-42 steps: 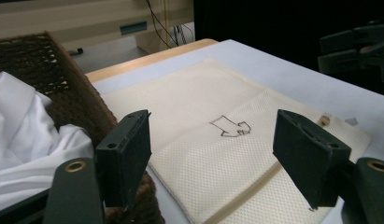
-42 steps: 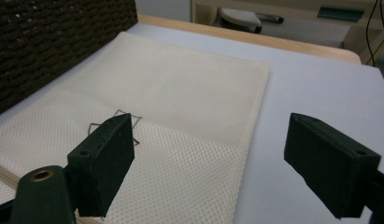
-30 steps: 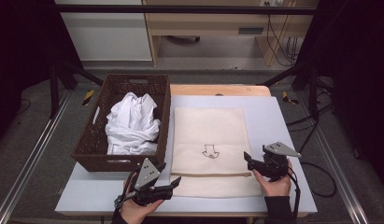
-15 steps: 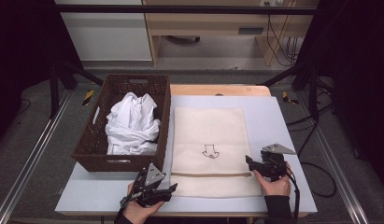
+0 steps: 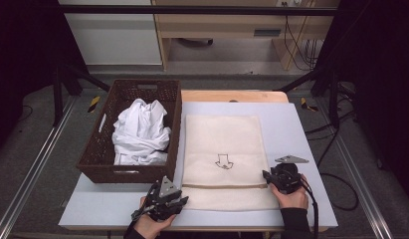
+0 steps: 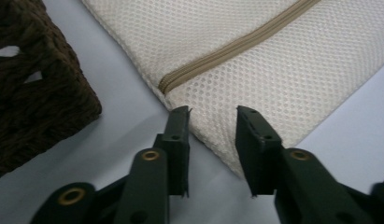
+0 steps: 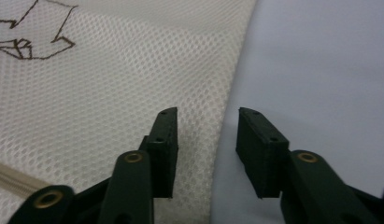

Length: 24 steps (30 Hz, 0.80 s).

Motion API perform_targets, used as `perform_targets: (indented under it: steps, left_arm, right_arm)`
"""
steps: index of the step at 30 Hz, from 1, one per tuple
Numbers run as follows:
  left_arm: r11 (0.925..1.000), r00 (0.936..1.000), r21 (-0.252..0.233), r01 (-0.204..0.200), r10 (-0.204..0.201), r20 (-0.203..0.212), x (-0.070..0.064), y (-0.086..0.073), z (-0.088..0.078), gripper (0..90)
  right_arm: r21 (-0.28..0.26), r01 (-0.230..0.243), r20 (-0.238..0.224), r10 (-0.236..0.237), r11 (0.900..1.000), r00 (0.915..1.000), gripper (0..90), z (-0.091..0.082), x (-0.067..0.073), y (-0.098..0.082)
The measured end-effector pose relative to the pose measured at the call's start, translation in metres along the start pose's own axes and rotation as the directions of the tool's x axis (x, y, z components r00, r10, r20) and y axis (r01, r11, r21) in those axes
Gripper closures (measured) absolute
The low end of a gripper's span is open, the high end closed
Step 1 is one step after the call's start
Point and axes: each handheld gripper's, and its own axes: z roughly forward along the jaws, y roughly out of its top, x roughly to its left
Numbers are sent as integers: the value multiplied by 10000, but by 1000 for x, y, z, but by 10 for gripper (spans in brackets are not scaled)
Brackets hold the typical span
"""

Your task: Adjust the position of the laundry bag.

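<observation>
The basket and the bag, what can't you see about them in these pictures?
- Basket: in the high view, the white cloth covers its bottom, so anything beneath is hidden.
- Bag: in each view, whether it holds anything cannot be told; the mesh is not see-through.
- Drawing: too small in the high view; cut off by the top edge in the right gripper view.
- Zip: its pull cannot be made out.

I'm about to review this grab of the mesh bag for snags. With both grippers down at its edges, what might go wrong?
1. The left gripper straddles the mesh bag edge just below the zipper; its jaws, just closing, may pinch only one thin layer and slip.
2. The right gripper has one jaw over the bag and one over the table, so it may close on little fabric.
3. The basket sits close to the left gripper and could be bumped.
</observation>
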Motion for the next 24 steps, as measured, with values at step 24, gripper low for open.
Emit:
perform_targets:
  steps: [24]
  left_arm:
    - [9929,9981,-1014,-621,618,-65,-3,4,-8,684]
  right_arm:
    - [-812,-210,-32,208,9965,9998,674,-7,4,-1]
